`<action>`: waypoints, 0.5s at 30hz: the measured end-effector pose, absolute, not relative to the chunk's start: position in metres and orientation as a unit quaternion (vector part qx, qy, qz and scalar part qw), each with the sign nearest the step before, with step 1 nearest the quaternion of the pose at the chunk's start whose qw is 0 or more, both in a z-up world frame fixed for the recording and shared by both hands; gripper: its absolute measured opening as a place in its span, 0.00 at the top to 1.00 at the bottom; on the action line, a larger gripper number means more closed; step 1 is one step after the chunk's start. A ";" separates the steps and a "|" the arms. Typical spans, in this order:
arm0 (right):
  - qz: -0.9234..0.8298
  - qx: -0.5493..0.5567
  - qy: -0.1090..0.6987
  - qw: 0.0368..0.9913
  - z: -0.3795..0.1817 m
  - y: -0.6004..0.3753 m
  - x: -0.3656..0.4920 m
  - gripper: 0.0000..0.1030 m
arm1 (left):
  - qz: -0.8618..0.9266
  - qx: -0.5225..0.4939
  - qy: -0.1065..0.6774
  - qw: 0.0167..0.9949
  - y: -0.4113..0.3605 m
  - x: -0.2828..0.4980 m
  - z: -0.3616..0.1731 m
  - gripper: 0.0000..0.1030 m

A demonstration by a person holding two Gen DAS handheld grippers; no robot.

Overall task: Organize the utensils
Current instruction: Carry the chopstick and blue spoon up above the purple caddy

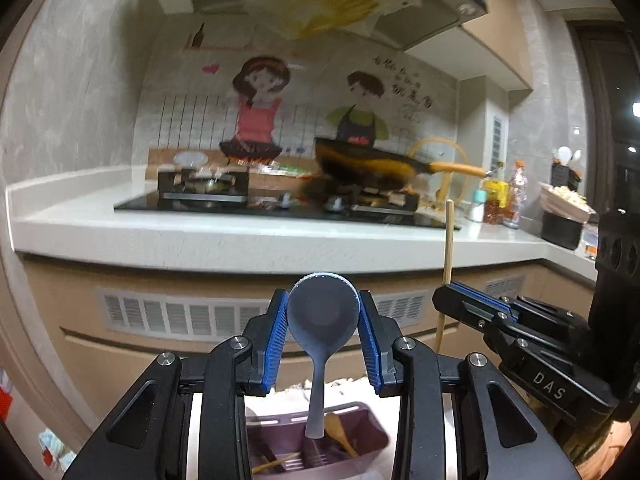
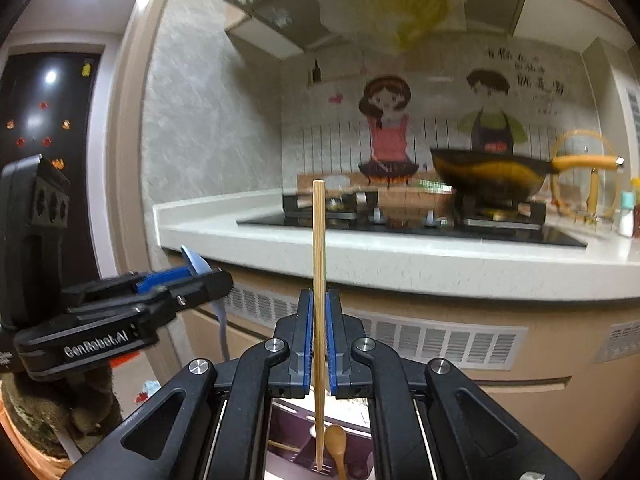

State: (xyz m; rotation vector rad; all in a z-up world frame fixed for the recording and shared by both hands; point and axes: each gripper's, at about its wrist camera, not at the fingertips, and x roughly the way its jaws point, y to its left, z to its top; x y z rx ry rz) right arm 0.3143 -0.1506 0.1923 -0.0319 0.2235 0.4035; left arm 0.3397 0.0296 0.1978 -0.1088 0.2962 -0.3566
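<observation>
My left gripper (image 1: 323, 312) is shut on a grey-blue rice spoon (image 1: 323, 312), bowl up, its handle hanging down over a purple utensil holder (image 1: 360, 440). A wooden spoon (image 1: 338, 430) and a chopstick lie in the holder. My right gripper (image 2: 319, 320) is shut on an upright wooden chopstick (image 2: 319, 300); its lower tip reaches into the purple holder (image 2: 292, 428) beside the wooden spoon (image 2: 335, 440). The right gripper (image 1: 472, 300) shows in the left wrist view with the chopstick (image 1: 448, 240). The left gripper (image 2: 208, 280) shows at the left of the right wrist view.
Ahead is a white kitchen counter (image 1: 240, 236) with a black gas hob (image 1: 280, 204) and a wok (image 1: 376, 164) on it. Bottles (image 1: 504, 200) stand at the counter's right. Beige cabinet fronts with vent grilles (image 1: 180, 316) are below.
</observation>
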 end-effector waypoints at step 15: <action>0.184 -0.017 0.225 0.957 0.079 -0.147 0.395 0.94 | -0.168 -0.071 0.284 0.941 0.021 0.421 0.072 0.66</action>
